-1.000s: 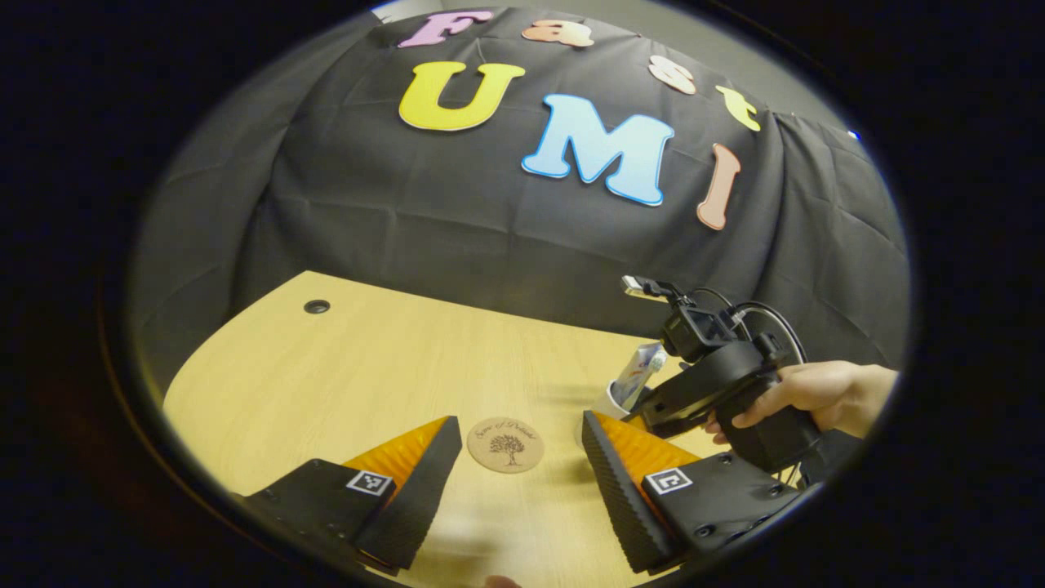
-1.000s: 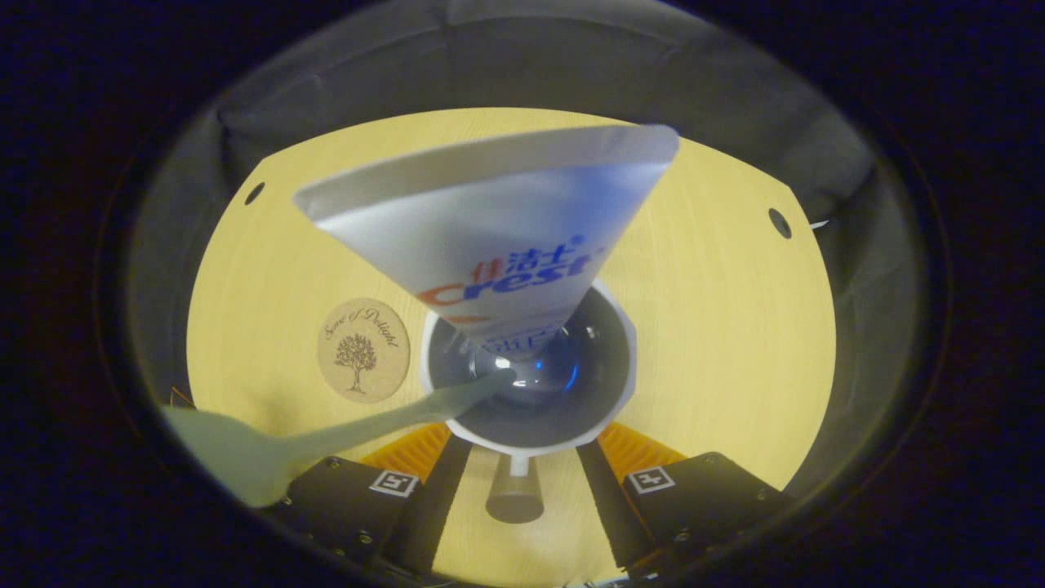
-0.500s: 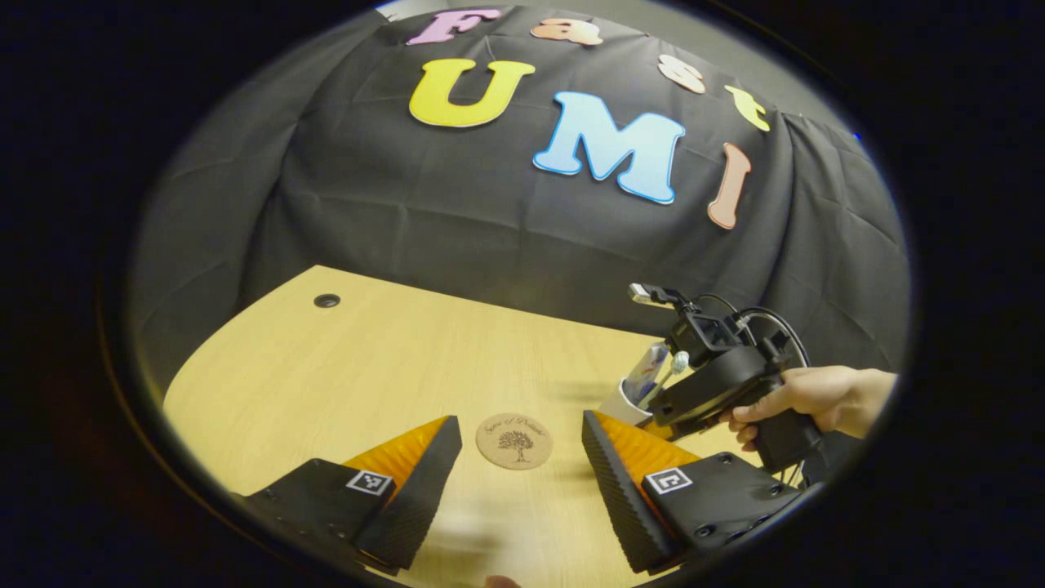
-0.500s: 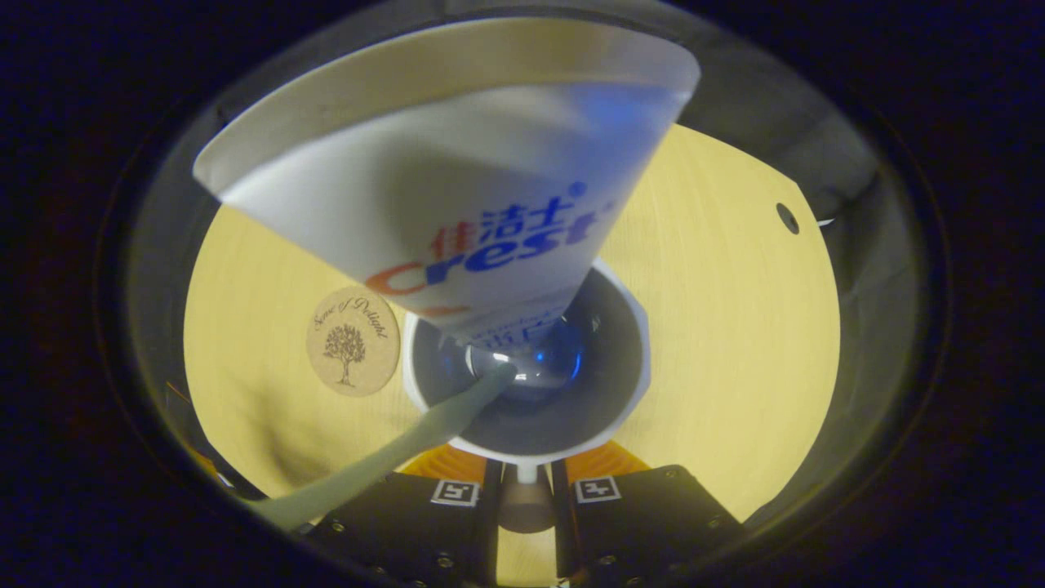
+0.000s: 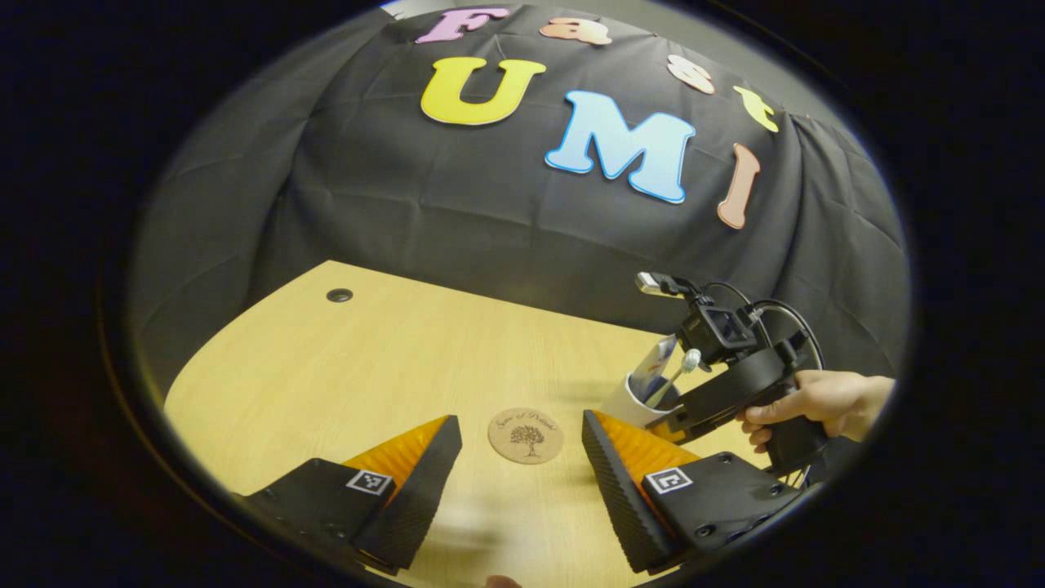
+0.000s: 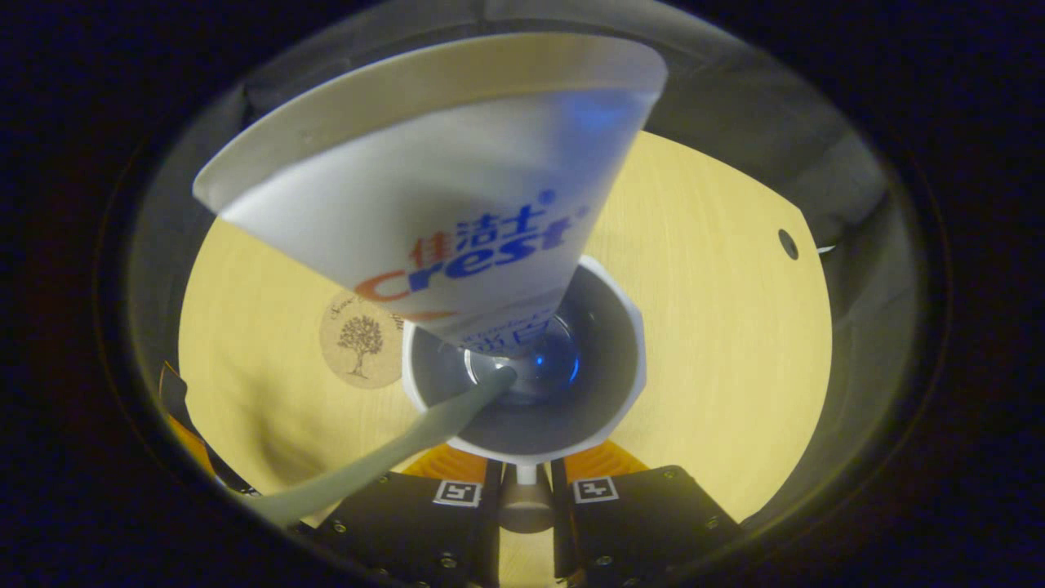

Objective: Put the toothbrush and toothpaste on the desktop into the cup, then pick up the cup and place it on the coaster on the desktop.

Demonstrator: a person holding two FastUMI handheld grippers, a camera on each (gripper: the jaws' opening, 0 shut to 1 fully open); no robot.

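The cup point(image 6: 608, 359) is a white, faceted thing with a dark glossy inside, and the right gripper view looks almost straight down into it. One toothpaste point(image 6: 457, 212) tube stands in it, cap end down, its wide crimped end fanning out toward 12 o'clock; it's white-silver with blue and red print. One toothbrush point(image 6: 384, 461) is in there too, a pale greenish handle leaning out over the rim toward 7 o'clock. In the left gripper view its bristle head point(image 5: 691, 359) pokes up out of the cup point(image 5: 624, 406) next to the tube point(image 5: 658, 363).

One coaster point(image 5: 526, 435), round and cork-brown with a little tree printed on it, lies flat on the light wood tabletop point(image 5: 392, 367). In the right gripper view it sits at about 9 o'clock from the cup, partly tucked behind the rim point(image 6: 359, 339).

Two claws total. The right claw point(image 6: 522, 488) is pinched in tight on the cup's handle, both fingers pressing it. A hand point(image 5: 816, 402) holds that gripper at 3 o'clock in the left gripper view. The left claw point(image 5: 521, 482) is spread wide with nothing in it, and the coaster shows between its fingers.

Also two small round holes in the tabletop, one point(image 6: 787, 243) at 2 o'clock in the right gripper view.
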